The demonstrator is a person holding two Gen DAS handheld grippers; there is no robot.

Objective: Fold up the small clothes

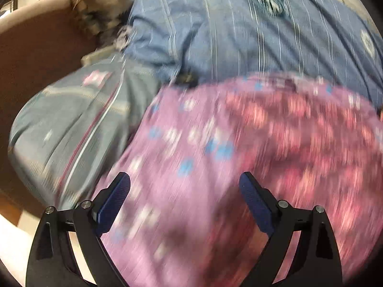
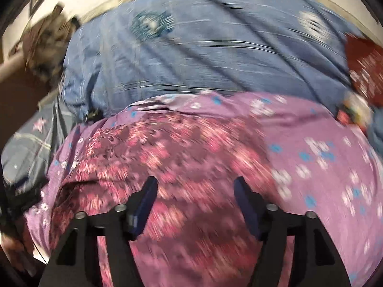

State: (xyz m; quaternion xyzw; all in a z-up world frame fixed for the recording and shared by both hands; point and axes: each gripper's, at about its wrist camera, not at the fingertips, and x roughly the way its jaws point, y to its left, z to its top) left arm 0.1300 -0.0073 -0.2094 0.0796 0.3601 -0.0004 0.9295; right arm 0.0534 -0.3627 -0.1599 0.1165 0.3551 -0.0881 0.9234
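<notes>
Lying unfolded on the bedsheet [image 1: 239,24], the purple garment [image 1: 215,155] is hovered over by the left gripper [image 1: 184,186] and right gripper [image 2: 195,191], fingers spread, nothing yet grasped.

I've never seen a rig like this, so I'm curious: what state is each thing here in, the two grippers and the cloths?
Left gripper: open, holding nothing, over the purple cloth.
Right gripper: open, holding nothing, over the darker pink patch.
Purple cloth: spread out, lying on the bedding.
Blue blanket: rumpled, behind the purple cloth.
Red cloth: at the right edge, too blurred to judge.
</notes>
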